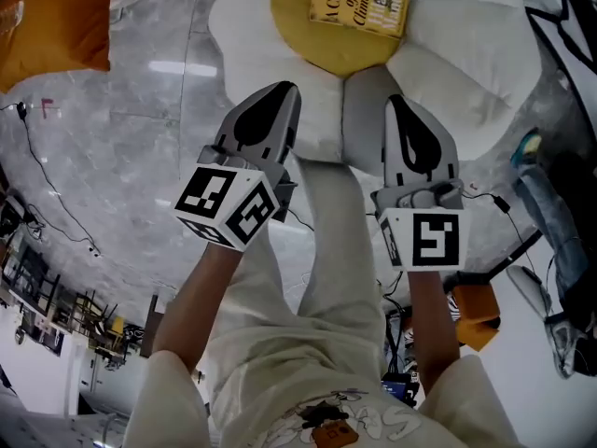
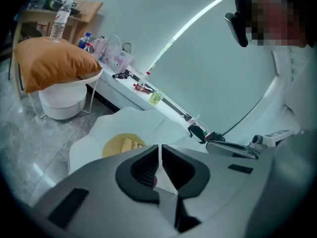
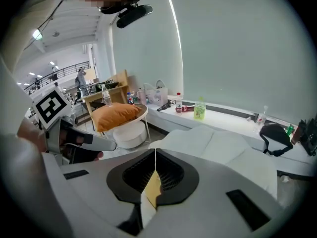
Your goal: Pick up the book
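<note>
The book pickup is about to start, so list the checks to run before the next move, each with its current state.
1. Target found: ok. The book lies on the yellow centre of the white cushion.
2. Target uncovered: ok, nothing lies on the part in view.
3. Is the left hand-held gripper open for a grasp: not ok, jaws shut, empty.
4. Is the right hand-held gripper open: not ok, jaws shut, empty.
5. Grippers at the book: not ok, both are short of it.
6. Far edge reachable: cannot tell, the frame cuts it off.
</note>
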The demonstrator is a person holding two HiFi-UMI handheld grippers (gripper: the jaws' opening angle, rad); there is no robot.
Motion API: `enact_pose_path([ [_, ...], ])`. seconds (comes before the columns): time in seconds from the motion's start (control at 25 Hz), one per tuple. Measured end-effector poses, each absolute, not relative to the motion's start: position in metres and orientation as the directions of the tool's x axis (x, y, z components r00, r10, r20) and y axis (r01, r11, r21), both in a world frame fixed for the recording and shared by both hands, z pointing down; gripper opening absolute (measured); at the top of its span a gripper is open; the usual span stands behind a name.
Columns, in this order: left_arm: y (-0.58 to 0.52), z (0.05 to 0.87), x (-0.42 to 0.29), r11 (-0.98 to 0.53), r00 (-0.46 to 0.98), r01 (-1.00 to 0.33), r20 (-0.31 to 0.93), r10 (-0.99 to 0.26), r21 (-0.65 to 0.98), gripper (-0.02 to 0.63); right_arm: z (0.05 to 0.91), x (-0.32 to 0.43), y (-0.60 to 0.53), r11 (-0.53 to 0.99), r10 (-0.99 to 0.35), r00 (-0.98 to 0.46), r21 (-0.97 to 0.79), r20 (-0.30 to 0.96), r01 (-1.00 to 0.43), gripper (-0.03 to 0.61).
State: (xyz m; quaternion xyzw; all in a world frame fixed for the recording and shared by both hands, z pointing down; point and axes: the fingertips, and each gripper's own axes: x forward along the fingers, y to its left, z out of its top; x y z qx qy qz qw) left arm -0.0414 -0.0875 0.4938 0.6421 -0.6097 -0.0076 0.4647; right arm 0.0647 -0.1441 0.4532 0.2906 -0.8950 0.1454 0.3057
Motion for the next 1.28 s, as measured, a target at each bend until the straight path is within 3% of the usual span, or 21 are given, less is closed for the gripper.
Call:
enact_pose_path([
  [0.36,-0.101,0.587,-0.046,0.274,0.272,-0.671,0.573,-0.773,0.689,0.055,0.518,0.063,-0.159,0.792,-0.441,-0.604,-0.029,0.664,-0.610,0.024],
  [0.56,-0.111,0.633,-0.049,0.297,0.306,-0.607,0.562,-0.768,0.737,0.123,0.551,0.062,-0.162,0.792,-0.438,-0.585,-0.016,0.682,-0.611,0.025],
  [1.28,-0.135,0.739,-0.040,0.355,0.382,-0.351,0.479,-0.791,0.866,0.210,0.655,0.040,-0.174,0.839,-0.351,-0.577,-0.027,0.738,-0.544,0.023],
])
